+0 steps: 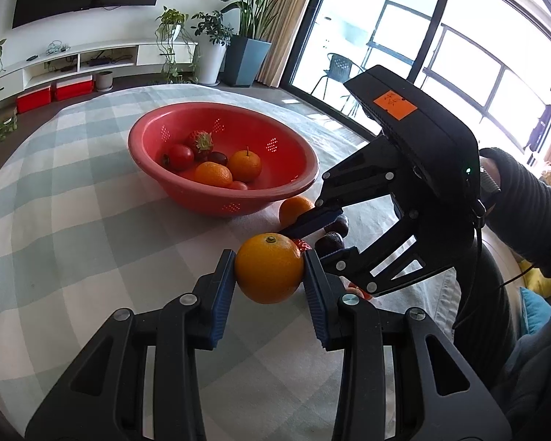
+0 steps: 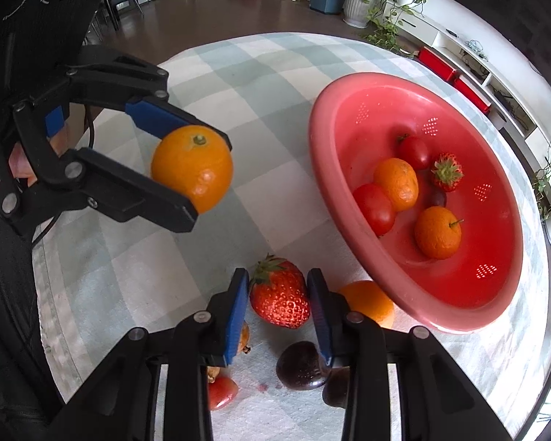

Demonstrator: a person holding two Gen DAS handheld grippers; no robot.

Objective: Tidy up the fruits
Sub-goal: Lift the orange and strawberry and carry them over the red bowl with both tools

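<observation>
My left tongs point(image 1: 269, 272) clamp an orange point(image 1: 269, 268), stem up, above the bench point(image 1: 92, 220) short of the bowl point(image 1: 158, 169). My right tongs point(image 2: 278, 303) straddle a strawberry point(image 2: 280, 297) lying leaves away from me; they seem slightly open.

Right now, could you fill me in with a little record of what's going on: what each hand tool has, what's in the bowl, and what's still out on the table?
left gripper: shut on orange, held above the table
right gripper: fingers either side of strawberry; contact unclear
bowl: red, holds two oranges, two tomatoes, one strawberry, a dark fruit
still on tablecloth: another orange, dark fruits, small red pieces
</observation>
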